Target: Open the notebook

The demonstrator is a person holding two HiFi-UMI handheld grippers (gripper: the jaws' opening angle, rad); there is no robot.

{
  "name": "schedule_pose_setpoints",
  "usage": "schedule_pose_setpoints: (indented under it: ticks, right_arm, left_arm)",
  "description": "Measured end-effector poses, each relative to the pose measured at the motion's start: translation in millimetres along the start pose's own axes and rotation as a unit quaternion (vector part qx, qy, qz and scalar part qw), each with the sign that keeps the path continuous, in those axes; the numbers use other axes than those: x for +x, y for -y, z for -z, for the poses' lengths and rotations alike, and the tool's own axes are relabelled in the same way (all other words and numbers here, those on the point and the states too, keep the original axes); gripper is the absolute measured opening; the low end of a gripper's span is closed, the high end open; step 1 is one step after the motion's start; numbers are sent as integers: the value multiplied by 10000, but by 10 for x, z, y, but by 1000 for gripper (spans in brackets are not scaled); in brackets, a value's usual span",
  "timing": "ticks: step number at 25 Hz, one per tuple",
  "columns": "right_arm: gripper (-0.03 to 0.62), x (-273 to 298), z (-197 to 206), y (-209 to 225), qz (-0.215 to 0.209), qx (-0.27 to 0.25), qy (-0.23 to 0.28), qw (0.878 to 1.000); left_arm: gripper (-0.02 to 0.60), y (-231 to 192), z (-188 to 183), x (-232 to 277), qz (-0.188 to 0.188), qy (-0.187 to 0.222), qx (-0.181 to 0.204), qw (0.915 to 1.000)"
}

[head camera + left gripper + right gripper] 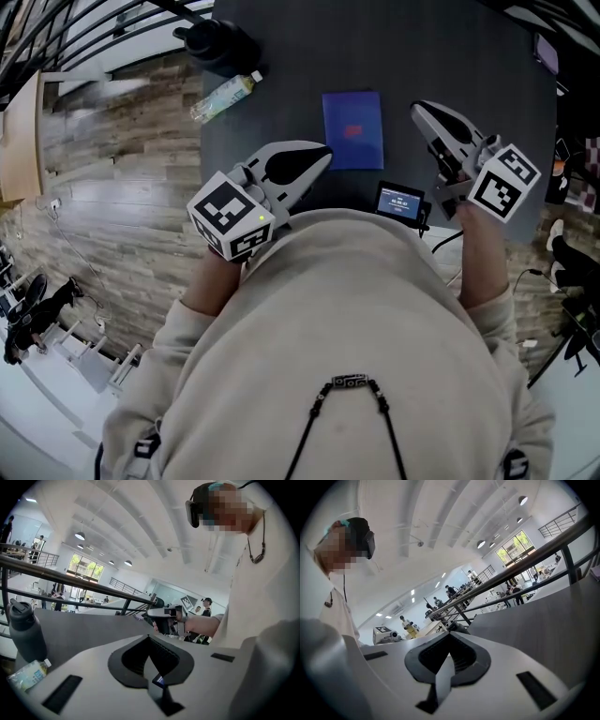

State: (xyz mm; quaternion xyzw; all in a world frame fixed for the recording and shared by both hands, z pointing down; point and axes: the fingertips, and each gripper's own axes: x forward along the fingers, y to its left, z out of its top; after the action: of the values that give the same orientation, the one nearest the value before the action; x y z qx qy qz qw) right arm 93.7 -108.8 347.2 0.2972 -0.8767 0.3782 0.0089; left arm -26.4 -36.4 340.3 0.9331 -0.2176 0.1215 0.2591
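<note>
The closed blue notebook (352, 129) lies flat on the dark grey table (469, 75), between my two grippers. My left gripper (325, 154) hovers at the notebook's near left corner, jaws shut and empty, and points toward it. On the other side, the right gripper (416, 110) hangs a little apart from the notebook's right edge, also shut on nothing. In the left gripper view its own jaws (149, 636) meet at the tips, and the right gripper (165, 617) shows beyond them. The right gripper view shows closed jaws (450, 633) over the bare table.
A small black device with a lit screen (400, 202) sits at the table's near edge, below the notebook. A clear plastic bottle (223, 97) lies at the table's far left corner beside a dark flask (220, 42). Wooden floor (122, 187) lies left of the table.
</note>
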Motion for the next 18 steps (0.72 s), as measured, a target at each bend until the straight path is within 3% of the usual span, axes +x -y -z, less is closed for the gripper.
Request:
schedule_pose_setpoints:
  ticks: [11, 18]
  right_arm:
    - [15, 273, 298, 236, 260, 156, -406, 9987]
    - [15, 321, 420, 473, 515, 363, -500, 9968]
  left_arm:
    - [2, -146, 386, -57, 46, -332, -315, 9989]
    - [2, -196, 637, 105, 264, -941, -266, 9949]
